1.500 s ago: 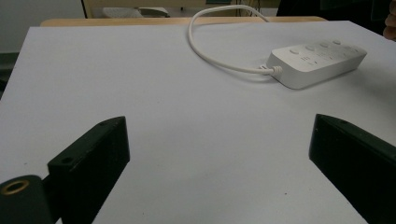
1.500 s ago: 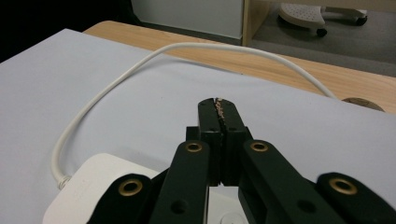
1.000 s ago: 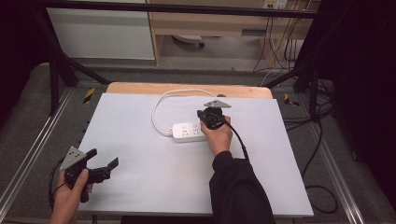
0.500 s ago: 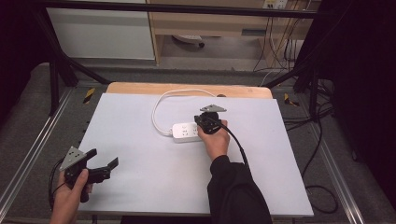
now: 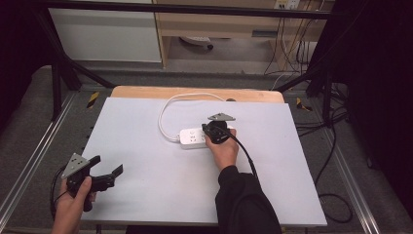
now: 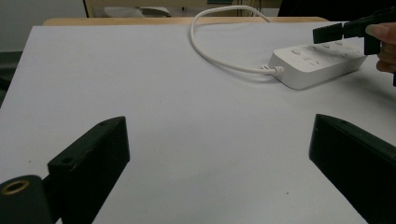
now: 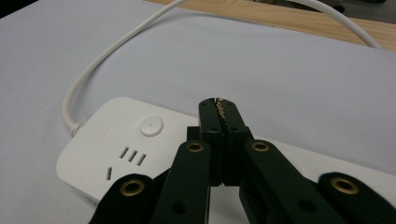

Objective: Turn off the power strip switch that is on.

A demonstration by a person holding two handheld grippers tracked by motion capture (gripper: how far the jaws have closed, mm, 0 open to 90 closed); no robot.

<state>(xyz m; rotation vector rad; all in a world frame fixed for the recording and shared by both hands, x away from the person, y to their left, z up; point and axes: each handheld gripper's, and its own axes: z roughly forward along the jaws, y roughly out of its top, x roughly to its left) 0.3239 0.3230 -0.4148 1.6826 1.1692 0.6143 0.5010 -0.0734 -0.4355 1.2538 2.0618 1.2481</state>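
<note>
A white power strip [image 5: 197,137] lies flat on the pale table [image 5: 146,165], past its middle. It has a round button [image 7: 151,126] near one end, with slotted sockets beside it. Its white cord [image 5: 168,109] loops away toward the far wooden edge.

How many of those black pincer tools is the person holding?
2. The left gripper is near the table's front left edge, jaws open. The right gripper is mid-table, jaws shut, over the white power strip.

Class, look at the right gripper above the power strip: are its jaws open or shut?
Shut. The right gripper shows both jaws pressed together, gripping nothing, above the power strip.
</note>
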